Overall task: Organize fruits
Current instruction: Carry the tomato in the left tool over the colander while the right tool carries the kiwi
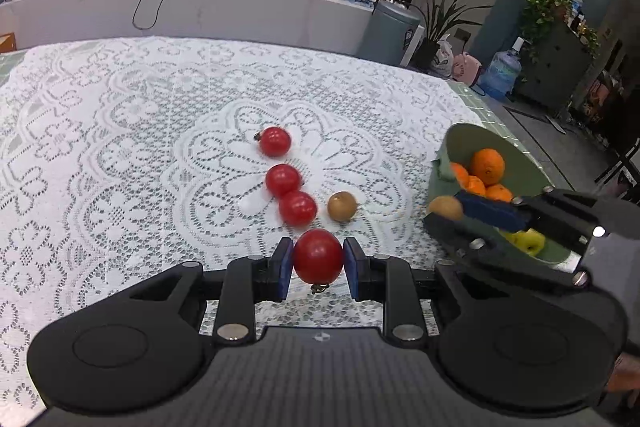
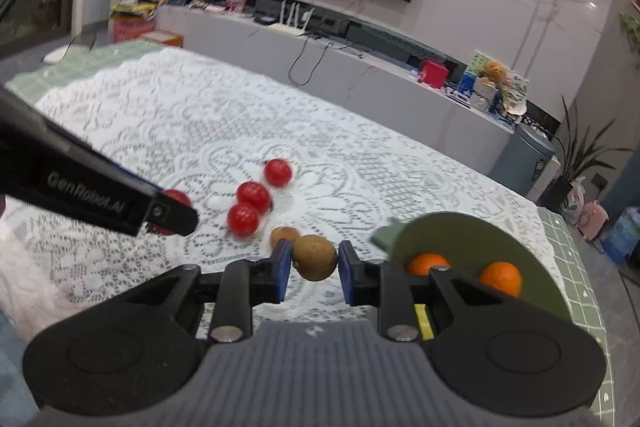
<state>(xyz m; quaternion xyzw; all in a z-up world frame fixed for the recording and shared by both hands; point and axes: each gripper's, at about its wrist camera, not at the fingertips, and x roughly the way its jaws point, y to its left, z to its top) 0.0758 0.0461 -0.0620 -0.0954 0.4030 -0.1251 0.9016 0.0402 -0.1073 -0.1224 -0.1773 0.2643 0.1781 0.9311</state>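
My left gripper (image 1: 318,261) is shut on a red tomato (image 1: 318,255), held just above the lace cloth. Three more red tomatoes (image 1: 283,179) lie in a row ahead of it, with a brown kiwi (image 1: 342,206) to their right. My right gripper (image 2: 312,263) is shut on another brown kiwi (image 2: 315,257), lifted off the table; in the left wrist view that gripper (image 1: 454,211) hangs by the rim of a green bowl (image 1: 460,139). The bowl holds several oranges (image 1: 487,166) and a yellow-green fruit (image 1: 528,242). The loose kiwi (image 2: 283,235) sits just behind the held one.
A white lace cloth (image 1: 120,147) covers a green table whose edge (image 1: 492,115) runs close behind the bowl. A low white TV bench (image 1: 200,3) with a router, a red box and toys stands beyond. A grey bin (image 1: 390,31) and plants stand at the right.
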